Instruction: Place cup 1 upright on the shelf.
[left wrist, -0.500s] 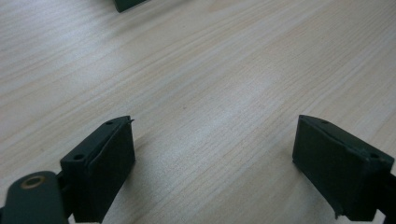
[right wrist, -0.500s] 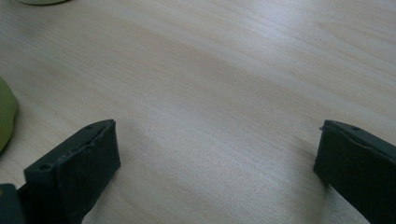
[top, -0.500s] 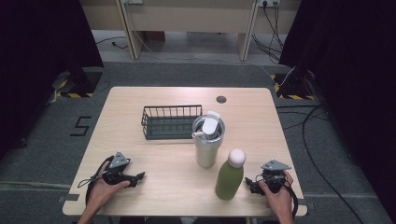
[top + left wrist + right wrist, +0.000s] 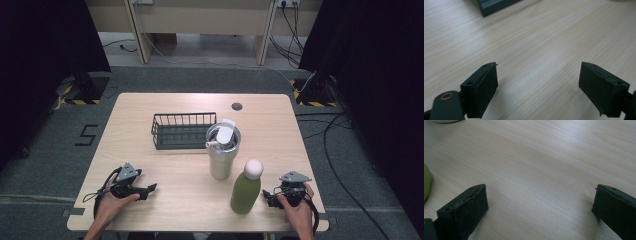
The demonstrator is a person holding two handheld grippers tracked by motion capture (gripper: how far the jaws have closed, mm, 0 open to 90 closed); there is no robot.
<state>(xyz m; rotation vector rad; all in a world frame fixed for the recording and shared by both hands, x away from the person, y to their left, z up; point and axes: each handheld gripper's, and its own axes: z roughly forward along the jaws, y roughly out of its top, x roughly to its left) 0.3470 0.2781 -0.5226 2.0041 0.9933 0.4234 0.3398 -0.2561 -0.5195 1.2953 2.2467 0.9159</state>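
High view shows a person resting both grippers low at the near edge of the wooden table (image 4: 150, 165), a ready stance before any grasp. Right gripper (image 4: 274, 196), jaws spread wide and empty, sits just beside the green bottle (image 4: 246, 192), the likeliest first pick. Left gripper (image 4: 145, 190), also spread, lies well apart from the steel tumbler (image 4: 222, 152) and wire basket (image 4: 184, 131).

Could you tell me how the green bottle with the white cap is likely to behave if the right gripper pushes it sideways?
The green bottle stands upright, tall on a narrow base, so a push near its white cap would probably tip it. Its round, smooth-looking body may slip in the right gripper and roll if it falls. It looks opaque, so its weight cannot be judged.
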